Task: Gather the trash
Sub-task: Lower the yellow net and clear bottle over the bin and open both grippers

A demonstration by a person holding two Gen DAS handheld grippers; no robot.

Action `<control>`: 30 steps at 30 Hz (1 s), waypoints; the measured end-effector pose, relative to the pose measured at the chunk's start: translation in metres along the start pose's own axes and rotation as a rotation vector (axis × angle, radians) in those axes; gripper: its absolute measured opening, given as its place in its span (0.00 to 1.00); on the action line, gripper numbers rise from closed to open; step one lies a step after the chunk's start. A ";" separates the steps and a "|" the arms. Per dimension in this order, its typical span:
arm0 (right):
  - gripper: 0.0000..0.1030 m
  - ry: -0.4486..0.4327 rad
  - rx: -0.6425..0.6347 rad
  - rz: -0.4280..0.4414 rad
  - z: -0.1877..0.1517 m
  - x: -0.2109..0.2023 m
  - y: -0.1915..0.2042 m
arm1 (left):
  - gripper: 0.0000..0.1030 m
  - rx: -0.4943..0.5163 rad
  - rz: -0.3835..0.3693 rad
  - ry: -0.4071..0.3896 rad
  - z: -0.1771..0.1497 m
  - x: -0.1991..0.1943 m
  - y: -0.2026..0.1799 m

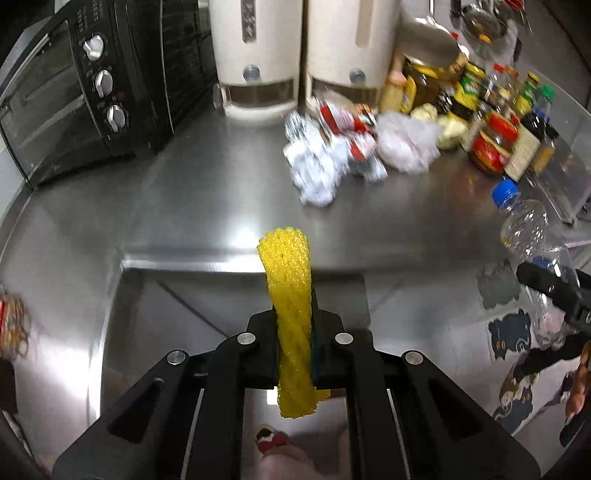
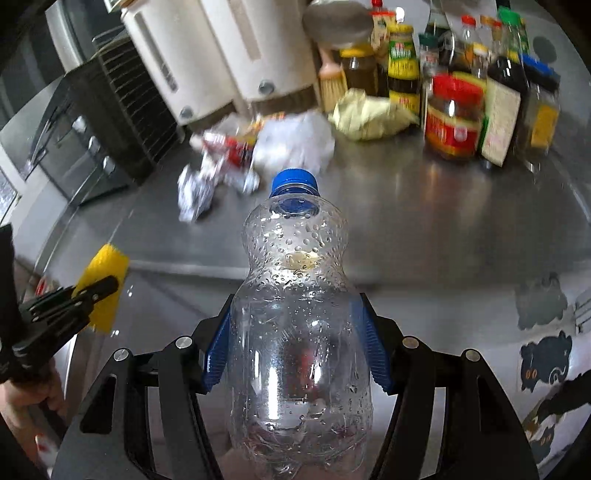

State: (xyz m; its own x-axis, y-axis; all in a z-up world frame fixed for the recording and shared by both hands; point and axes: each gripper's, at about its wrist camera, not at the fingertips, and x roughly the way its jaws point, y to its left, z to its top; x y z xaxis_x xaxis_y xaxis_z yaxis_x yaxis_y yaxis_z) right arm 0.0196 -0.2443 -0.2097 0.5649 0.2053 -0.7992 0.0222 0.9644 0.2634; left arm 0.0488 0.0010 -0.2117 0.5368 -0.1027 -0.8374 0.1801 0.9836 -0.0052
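Left fingers [image 1: 295, 354] pinching yellow foam net [image 1: 288, 273], right fingers [image 2: 295, 343] clamping bottle [image 2: 295, 314]

Yellow foam net [image 1: 290, 295], blue-capped clear bottle [image 2: 295, 332]

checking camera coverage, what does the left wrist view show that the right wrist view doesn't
Only the left wrist view shows the hanging pan at top right.

Only the right wrist view shows the right gripper with its blue pads closed on the clear bottle, and the brush among the jars.

Both show the yellow foam net clamped in the left gripper, the crumpled trash pile, the toaster oven and the white canisters.
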 end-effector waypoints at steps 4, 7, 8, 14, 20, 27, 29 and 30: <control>0.61 0.061 0.011 0.009 -0.036 0.007 0.001 | 0.09 0.020 -0.019 0.058 -0.030 0.009 -0.010; 0.61 0.125 0.030 0.010 -0.061 0.022 -0.002 | 0.09 0.024 -0.033 0.113 -0.051 0.022 -0.016; 0.61 0.140 0.034 0.011 -0.067 0.026 -0.002 | 0.09 0.026 -0.037 0.127 -0.056 0.026 -0.017; 0.61 0.231 0.051 -0.015 -0.095 0.072 -0.011 | 0.09 0.024 -0.068 0.220 -0.091 0.065 -0.026; 0.61 0.303 0.081 -0.057 -0.109 0.127 -0.023 | 0.09 0.029 -0.097 0.312 -0.111 0.119 -0.034; 0.61 0.394 0.149 -0.069 -0.120 0.189 -0.031 | 0.09 0.046 -0.143 0.402 -0.127 0.176 -0.047; 0.61 0.419 0.169 -0.072 -0.122 0.204 -0.034 | 0.09 0.048 -0.151 0.430 -0.131 0.194 -0.051; 0.61 0.435 0.181 -0.076 -0.124 0.213 -0.036 | 0.09 0.046 -0.156 0.444 -0.132 0.202 -0.053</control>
State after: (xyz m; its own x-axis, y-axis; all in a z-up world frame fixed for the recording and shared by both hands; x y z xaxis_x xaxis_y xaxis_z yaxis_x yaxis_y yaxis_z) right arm 0.0369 -0.2146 -0.4568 0.1594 0.2235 -0.9616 0.2151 0.9428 0.2547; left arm 0.0386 -0.0527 -0.4527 0.0983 -0.1654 -0.9813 0.2724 0.9529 -0.1333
